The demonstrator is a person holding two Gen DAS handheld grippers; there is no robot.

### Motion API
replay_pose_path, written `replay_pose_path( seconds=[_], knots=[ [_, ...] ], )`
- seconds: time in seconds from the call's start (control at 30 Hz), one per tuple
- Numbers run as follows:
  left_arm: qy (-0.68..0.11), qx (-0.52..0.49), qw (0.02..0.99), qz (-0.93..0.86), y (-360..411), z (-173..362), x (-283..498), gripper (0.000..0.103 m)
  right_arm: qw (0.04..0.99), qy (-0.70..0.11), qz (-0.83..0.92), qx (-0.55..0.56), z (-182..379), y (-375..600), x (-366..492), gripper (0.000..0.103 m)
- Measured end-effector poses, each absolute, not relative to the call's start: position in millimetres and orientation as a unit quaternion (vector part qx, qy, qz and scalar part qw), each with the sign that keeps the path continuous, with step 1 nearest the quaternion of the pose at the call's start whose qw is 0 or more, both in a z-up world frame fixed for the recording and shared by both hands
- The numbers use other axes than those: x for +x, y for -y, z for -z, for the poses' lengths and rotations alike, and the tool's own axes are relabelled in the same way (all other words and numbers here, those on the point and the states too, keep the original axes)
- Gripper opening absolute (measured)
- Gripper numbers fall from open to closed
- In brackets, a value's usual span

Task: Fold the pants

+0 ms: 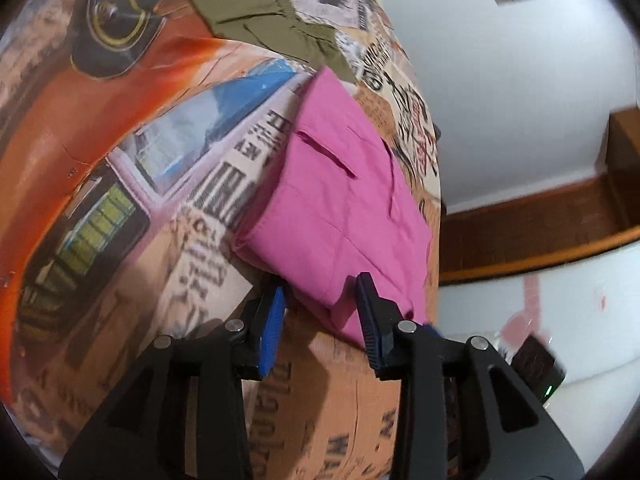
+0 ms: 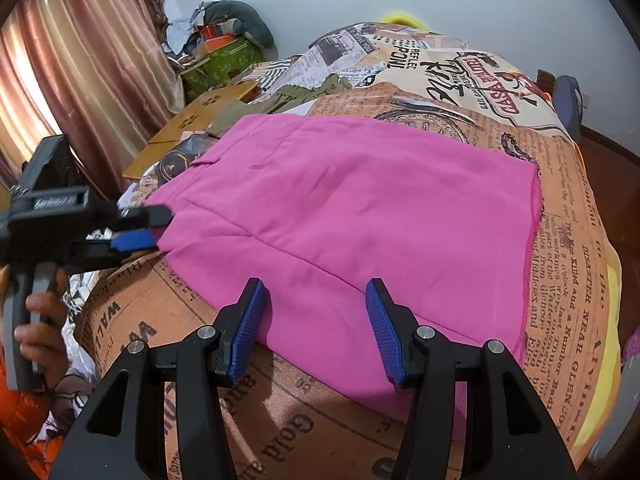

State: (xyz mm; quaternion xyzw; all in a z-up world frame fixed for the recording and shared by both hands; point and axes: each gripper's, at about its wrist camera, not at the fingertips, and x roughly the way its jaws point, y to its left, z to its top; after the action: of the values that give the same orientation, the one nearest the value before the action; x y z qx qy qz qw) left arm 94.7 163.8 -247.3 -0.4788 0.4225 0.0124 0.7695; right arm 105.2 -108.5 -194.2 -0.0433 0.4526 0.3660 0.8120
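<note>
Pink pants (image 2: 360, 208) lie folded into a flat rectangle on a bed with a newspaper-print cover (image 2: 560, 240). My right gripper (image 2: 316, 320) stands open over their near edge, with the cloth lying loose between its blue pads. My left gripper (image 2: 158, 226), held by a person's hand (image 2: 40, 312), is at the pants' left corner. In the left wrist view the pants (image 1: 340, 200) reach down between the fingers of the left gripper (image 1: 322, 286), whose jaws stand apart and do not press on the cloth.
An olive green garment (image 2: 296, 94) lies crumpled on the bed beyond the pants, also in the left wrist view (image 1: 260, 12). A wooden lap table (image 2: 200, 120), a pile of boxes and bags (image 2: 224, 48) and a curtain (image 2: 80, 60) stand at the left. The bed edge drops off at the right (image 1: 434, 240).
</note>
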Motion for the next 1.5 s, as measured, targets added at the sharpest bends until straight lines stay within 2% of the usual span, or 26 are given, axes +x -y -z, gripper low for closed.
replay_pose_path(
  seconds=[0.2,0.27,0.47,0.57,0.7,0.87,1.17,1.5],
  knots=[
    [-0.426,-0.449,0.783,-0.055,-160.3,242.4,114.9,0.036,0.811,-0.454,-0.368,-0.039,196.3,109.5,106.4,0.05],
    [-0.434,-0.419,0.795,-0.069,-155.1,239.1,122.4,0.027,0.81,-0.454,-0.368,-0.042,196.0,109.0,106.3,0.049],
    [-0.437,-0.315,0.839,-0.082,-138.1,221.8,129.1,0.015,0.81,-0.463,-0.358,-0.046,189.7,110.0,110.8,0.048],
    [-0.424,-0.273,0.859,-0.082,-133.8,206.1,124.7,0.012,0.818,-0.455,-0.351,-0.024,179.3,113.1,118.3,0.048],
    [-0.396,-0.188,0.893,-0.098,-121.2,180.1,112.1,0.011,0.826,-0.443,-0.349,0.001,166.7,105.8,128.0,0.048],
    [-0.364,-0.106,0.92,-0.105,-105.7,155.7,89.1,0.011,0.819,-0.448,-0.359,-0.022,165.4,71.9,137.5,0.048],
    [-0.337,-0.069,0.937,-0.063,-97.4,124.8,65.5,0.01,0.742,-0.499,-0.44,-0.086,189.8,12.9,121.1,0.048],
    [-0.329,-0.013,0.943,-0.048,-84.2,110.7,68.0,0.01,0.789,-0.471,-0.39,-0.054,173.7,68.6,111.9,0.048]
  ],
)
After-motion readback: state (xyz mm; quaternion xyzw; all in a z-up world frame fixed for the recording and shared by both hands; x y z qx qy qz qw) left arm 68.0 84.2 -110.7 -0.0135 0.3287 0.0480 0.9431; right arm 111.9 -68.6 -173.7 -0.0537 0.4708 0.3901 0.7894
